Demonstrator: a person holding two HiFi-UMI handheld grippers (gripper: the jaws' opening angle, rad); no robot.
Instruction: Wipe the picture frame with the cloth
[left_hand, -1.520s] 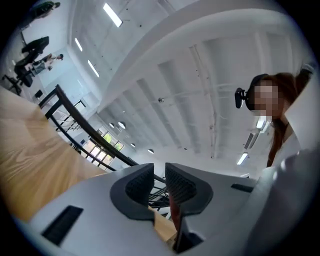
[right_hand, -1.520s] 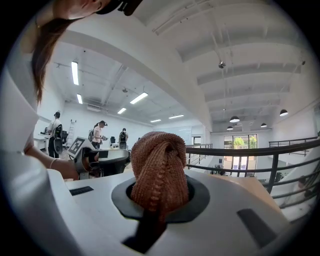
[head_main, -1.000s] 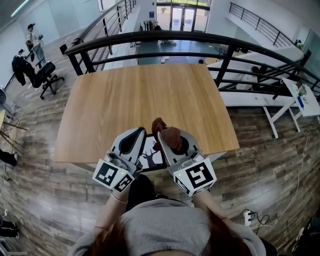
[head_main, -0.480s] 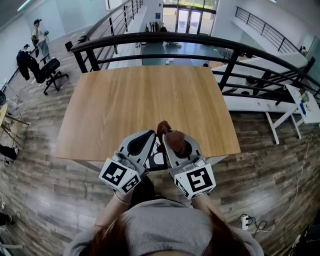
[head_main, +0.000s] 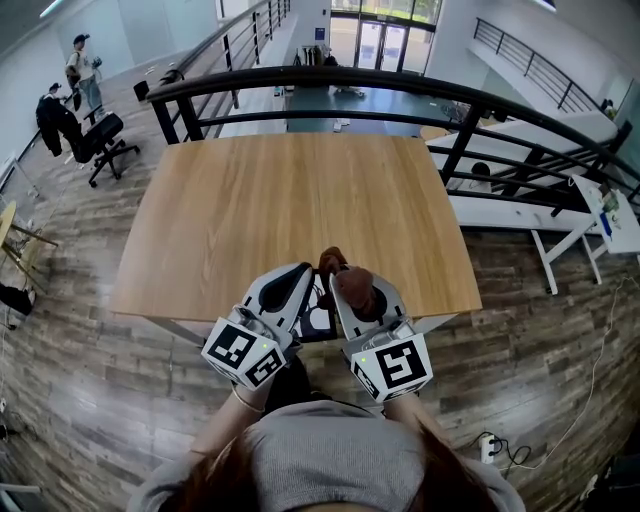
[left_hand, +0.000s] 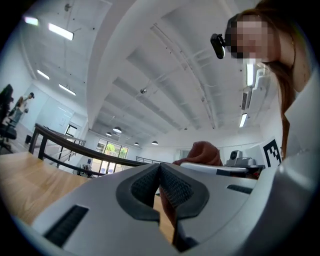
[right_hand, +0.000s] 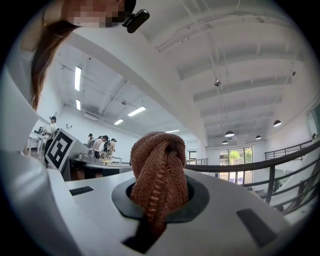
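Wiping looks at most just under way. The small black-edged picture frame with a dark antlered silhouette (head_main: 319, 321) seems to lie flat at the near edge of the pale wooden table (head_main: 300, 200). Over that same edge the right gripper (right_hand: 159, 199) is clenched on a bunched rust-brown knitted cloth (right_hand: 159, 160); whether cloth meets frame cannot be told. The left gripper (left_hand: 160, 182), jaws pressed together on nothing, hovers alongside. Most passes probably lie ahead.
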